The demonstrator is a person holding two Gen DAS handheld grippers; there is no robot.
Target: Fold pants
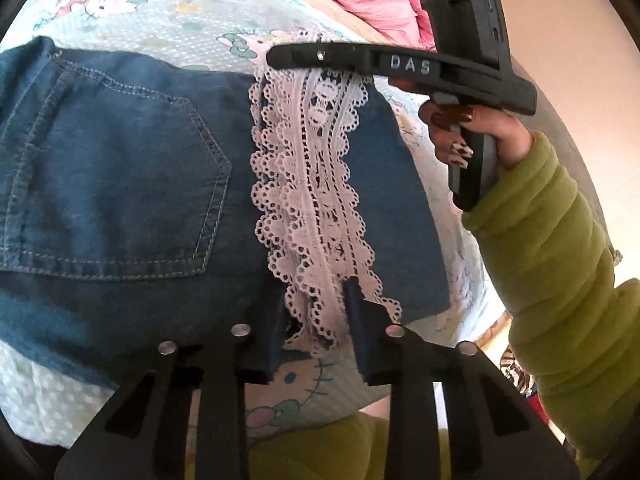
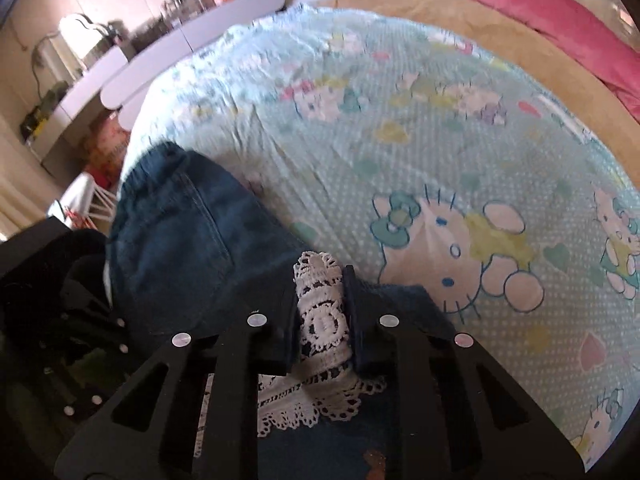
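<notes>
Left wrist view: we are seeing the denim pants point(image 1: 132, 184) lying on the bed, on a pale blue cartoon-print sheet point(image 1: 168, 12). The back pocket point(image 1: 120, 184) is facing up, and a white lace trim point(image 1: 308, 200) is running along the hem toward the camera. Our left gripper point(image 1: 316, 332) is sitting at the near end of this hem. Its jaws are standing narrowly apart and they are closing on the lace and the denim edge, so the cloth is lying between the two fingers. At the far end of the same hem, the right gripper point(image 1: 280, 58) is lying across the lace, and the right hand point(image 1: 468, 132) in a green sleeve point(image 1: 552, 260) is holding its handle.

In the right wrist view, the right gripper point(image 2: 320, 316) is having the lace trim point(image 2: 320, 320) bunched between its two fingers. The jaws are nearly closed and they are pinching the lace, with the denim point(image 2: 192, 236) spreading out to the left of them. The sheet point(image 2: 400, 120) is filling the right side, and a pink blanket point(image 2: 552, 20) is lying at the far edge of the bed. Part of the left gripper point(image 2: 52, 320) is showing dark at the lower left; from here we cannot tell how its jaws stand.
</notes>
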